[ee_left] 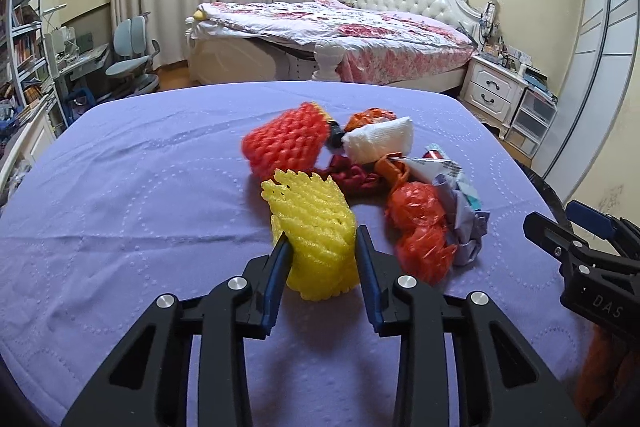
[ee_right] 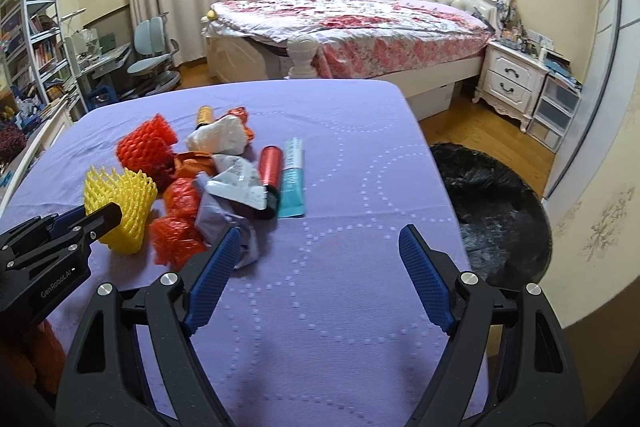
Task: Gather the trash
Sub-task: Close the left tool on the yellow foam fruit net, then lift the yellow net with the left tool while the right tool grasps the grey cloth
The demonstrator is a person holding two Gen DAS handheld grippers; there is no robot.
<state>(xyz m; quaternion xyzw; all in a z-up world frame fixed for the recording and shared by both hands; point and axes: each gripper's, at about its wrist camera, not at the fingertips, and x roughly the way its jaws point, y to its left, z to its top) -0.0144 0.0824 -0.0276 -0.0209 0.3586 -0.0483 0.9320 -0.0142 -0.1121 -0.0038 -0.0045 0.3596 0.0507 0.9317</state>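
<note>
A pile of trash lies on the purple-covered table (ee_left: 120, 187). My left gripper (ee_left: 323, 239) is shut on a yellow foam net (ee_left: 316, 231), which also shows in the right wrist view (ee_right: 124, 211). Behind it lie an orange foam net (ee_left: 286, 143), a white wad (ee_left: 380, 141), crumpled orange plastic (ee_left: 420, 227) and crumpled paper (ee_left: 468, 215). My right gripper (ee_right: 320, 239) is open and empty over bare cloth, right of the pile. A red can (ee_right: 270, 167) and a teal tube (ee_right: 292, 179) lie ahead of it.
A black trash bag (ee_right: 496, 203) sits open on the floor right of the table (ee_right: 360, 307). A bed (ee_left: 340, 39), a nightstand (ee_left: 492, 87), a desk chair (ee_left: 130, 55) and bookshelves (ee_left: 24, 47) stand beyond.
</note>
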